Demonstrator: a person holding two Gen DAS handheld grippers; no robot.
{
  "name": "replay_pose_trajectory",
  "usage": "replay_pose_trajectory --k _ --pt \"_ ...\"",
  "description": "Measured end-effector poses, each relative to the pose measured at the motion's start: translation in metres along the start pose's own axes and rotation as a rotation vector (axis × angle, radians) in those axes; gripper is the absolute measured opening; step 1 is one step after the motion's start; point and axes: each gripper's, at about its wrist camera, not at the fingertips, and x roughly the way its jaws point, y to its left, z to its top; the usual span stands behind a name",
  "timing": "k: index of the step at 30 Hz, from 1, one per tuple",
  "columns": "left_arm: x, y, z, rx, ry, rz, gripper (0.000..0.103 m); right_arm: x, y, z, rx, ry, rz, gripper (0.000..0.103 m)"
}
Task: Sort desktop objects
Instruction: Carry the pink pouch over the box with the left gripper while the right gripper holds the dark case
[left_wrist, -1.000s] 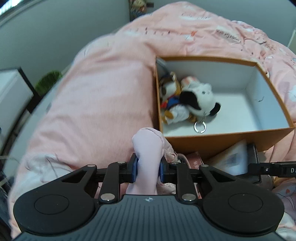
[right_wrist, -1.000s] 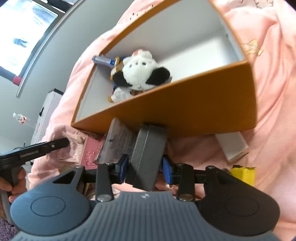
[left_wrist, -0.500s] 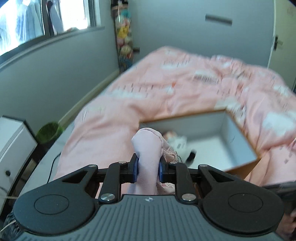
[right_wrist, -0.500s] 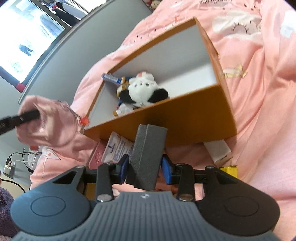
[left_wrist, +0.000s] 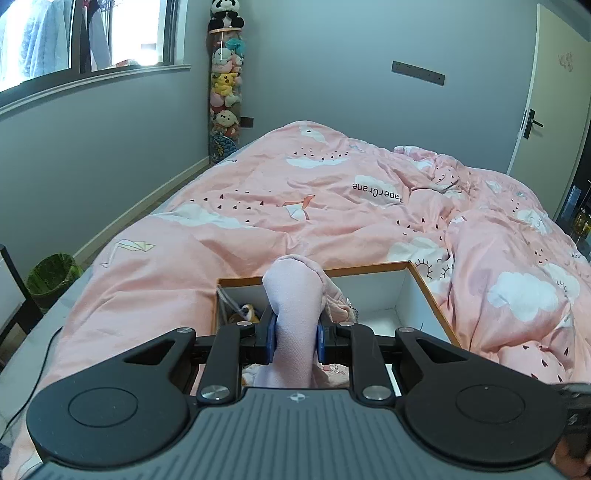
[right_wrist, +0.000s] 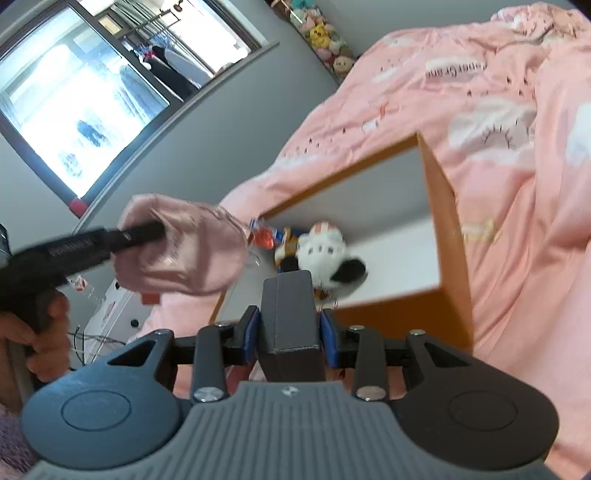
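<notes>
Carrying two items at once toward the same place, we hold a pink fabric pouch (left_wrist: 293, 314) pinched in the left gripper (left_wrist: 294, 341), whose blue pads (left_wrist: 271, 339) press in on both sides of the cloth so that its upper end bulges above the jaws. We read that grip as a mid-body pinch, chosen because soft cloth would sag out of a hold at the edge. From the right wrist view the pouch hangs in the air above and just beside the left wall of the orange box (right_wrist: 448, 206), not yet over its white floor. In the right gripper (right_wrist: 289, 334) we clamp a dark grey case (right_wrist: 289, 314), upright between the pads, held at its narrow sides, which looks the firmest hold on a rigid block. It sits in front of the box's near wall, raised about level with the rim. Inside the box lie a black-and-white plush toy (right_wrist: 327, 254) and a small blue-and-red packet (right_wrist: 264, 234) against the far corner, so we judge the box to be the collecting bin, with free floor on its right side. The box rests on a pink duvet (left_wrist: 332, 206), a soft base that may tilt if we bump the rim. A green waste bin (left_wrist: 51, 271) stands on the floor, well apart.
</notes>
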Motion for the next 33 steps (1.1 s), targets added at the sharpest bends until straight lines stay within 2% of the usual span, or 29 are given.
replay_pose_trajectory --k 5,9,16,21,25,29,33 --pt "0.019 -0.003 0.003 0.007 0.007 -0.020 0.023 -0.009 -0.003 0.030 -0.026 -0.056 -0.012 0.037" --pt "0.032 0.002 0.003 0.010 0.010 0.022 0.023 0.000 0.000 0.051 -0.083 -0.094 -0.073 0.037" --pt "0.061 0.012 -0.014 0.071 0.142 0.050 0.023 0.049 0.000 0.062 -0.131 0.000 -0.123 0.037" --pt "0.080 0.022 -0.022 0.089 0.233 0.003 0.023 0.084 -0.002 0.066 -0.132 0.074 -0.138 0.037" --pt "0.096 0.033 -0.025 0.033 0.312 -0.071 0.023 0.107 -0.004 0.064 -0.121 0.126 -0.138 0.037" --pt "0.113 0.042 -0.030 -0.038 0.377 -0.114 0.023 0.115 -0.007 0.063 -0.115 0.139 -0.143 0.037" --pt "0.134 0.041 -0.038 -0.055 0.453 -0.132 0.023 0.117 -0.011 0.065 -0.116 0.139 -0.168 0.037"
